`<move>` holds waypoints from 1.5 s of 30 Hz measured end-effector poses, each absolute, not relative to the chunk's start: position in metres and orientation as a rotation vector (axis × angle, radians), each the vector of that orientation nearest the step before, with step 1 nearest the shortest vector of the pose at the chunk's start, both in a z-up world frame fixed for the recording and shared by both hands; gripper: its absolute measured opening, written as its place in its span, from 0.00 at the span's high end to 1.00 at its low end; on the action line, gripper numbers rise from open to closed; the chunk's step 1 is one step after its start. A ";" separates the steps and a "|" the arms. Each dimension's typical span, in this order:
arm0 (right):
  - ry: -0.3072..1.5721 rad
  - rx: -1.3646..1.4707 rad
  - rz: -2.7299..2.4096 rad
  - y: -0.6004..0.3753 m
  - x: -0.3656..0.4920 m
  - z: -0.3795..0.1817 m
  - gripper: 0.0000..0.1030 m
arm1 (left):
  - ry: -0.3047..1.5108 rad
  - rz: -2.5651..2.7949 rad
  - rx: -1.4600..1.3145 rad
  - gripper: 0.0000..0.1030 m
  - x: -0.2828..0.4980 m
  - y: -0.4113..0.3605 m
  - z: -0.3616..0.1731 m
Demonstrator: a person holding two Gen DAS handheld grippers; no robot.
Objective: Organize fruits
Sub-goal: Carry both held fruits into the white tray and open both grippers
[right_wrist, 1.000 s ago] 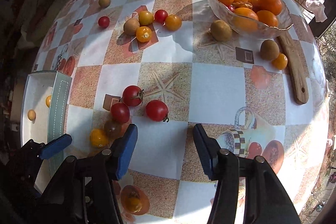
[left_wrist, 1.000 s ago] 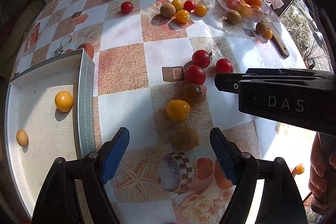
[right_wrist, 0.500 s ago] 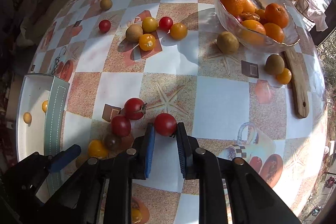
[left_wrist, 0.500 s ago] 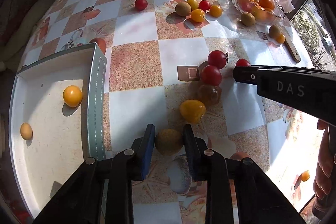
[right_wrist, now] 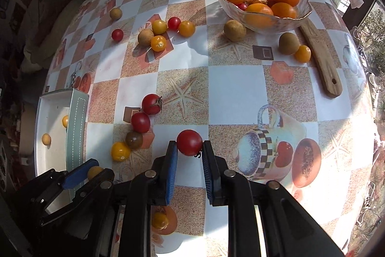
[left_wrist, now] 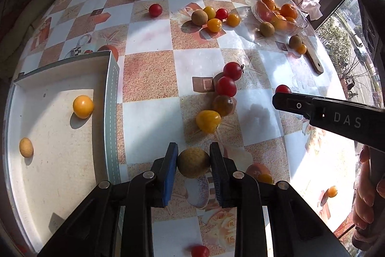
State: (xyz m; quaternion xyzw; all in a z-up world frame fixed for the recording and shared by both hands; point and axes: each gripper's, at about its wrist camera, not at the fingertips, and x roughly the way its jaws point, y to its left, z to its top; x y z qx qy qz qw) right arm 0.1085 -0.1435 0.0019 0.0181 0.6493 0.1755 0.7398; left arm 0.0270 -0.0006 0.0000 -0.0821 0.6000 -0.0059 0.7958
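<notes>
My left gripper (left_wrist: 193,161) is shut on a round tan-yellow fruit (left_wrist: 193,162) and holds it above the table, right of the white tray (left_wrist: 109,98). The tray holds a yellow tomato (left_wrist: 83,106) and a small tan fruit (left_wrist: 26,147). My right gripper (right_wrist: 190,151) is shut on a red tomato (right_wrist: 189,142), lifted off the table. Two red tomatoes (left_wrist: 232,70), a dark one (left_wrist: 223,105) and a yellow one (left_wrist: 208,121) lie in a cluster on the table in front of me.
A glass bowl (right_wrist: 305,6) of oranges stands at the far right beside a wooden board (right_wrist: 320,59). More tomatoes and brown fruits (right_wrist: 158,36) lie scattered at the far middle. The right gripper's body (left_wrist: 336,117) crosses the left view.
Both grippers closed from open, the left on the tan fruit and the right on the red tomato. Both have since lifted their fruit off the table.
</notes>
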 end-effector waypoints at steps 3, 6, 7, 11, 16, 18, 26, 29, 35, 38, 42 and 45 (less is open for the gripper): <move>1.427 0.052 0.388 -0.146 0.104 0.006 0.78 | 1.281 -0.020 -0.183 0.72 0.024 -0.001 0.007; 1.429 0.061 0.390 -0.146 0.100 0.011 0.78 | 1.269 -0.022 -0.183 0.72 0.021 0.001 0.014; 1.429 0.062 0.392 -0.145 0.099 0.012 0.78 | 1.264 -0.021 -0.183 0.72 0.021 0.003 0.017; 1.429 0.058 0.402 -0.138 0.096 0.017 0.78 | 1.245 -0.010 -0.176 0.72 0.018 0.013 0.026; 1.428 0.038 0.430 -0.118 0.091 0.022 0.78 | 1.227 0.032 -0.180 0.72 0.011 0.036 0.033; 1.427 0.028 0.447 -0.108 0.089 0.025 0.78 | 1.222 0.052 -0.185 0.72 0.006 0.047 0.035; 1.420 -0.027 0.539 -0.049 0.082 0.031 0.78 | 1.220 0.161 -0.212 0.72 -0.019 0.105 0.032; 1.419 -0.051 0.579 -0.024 0.080 0.033 0.78 | 1.224 0.208 -0.236 0.72 -0.029 0.127 0.029; 1.427 -0.095 0.651 0.026 0.071 0.031 0.78 | 1.236 0.293 -0.270 0.72 -0.046 0.163 0.017; 1.438 -0.113 0.681 0.050 0.068 0.026 0.78 | 1.250 0.327 -0.278 0.72 -0.053 0.178 0.008; 1.454 -0.141 0.710 0.077 0.063 0.017 0.78 | 1.271 0.355 -0.274 0.72 -0.057 0.190 -0.003; 1.468 -0.157 0.718 0.091 0.061 0.009 0.78 | 1.274 0.362 -0.271 0.72 -0.059 0.194 -0.007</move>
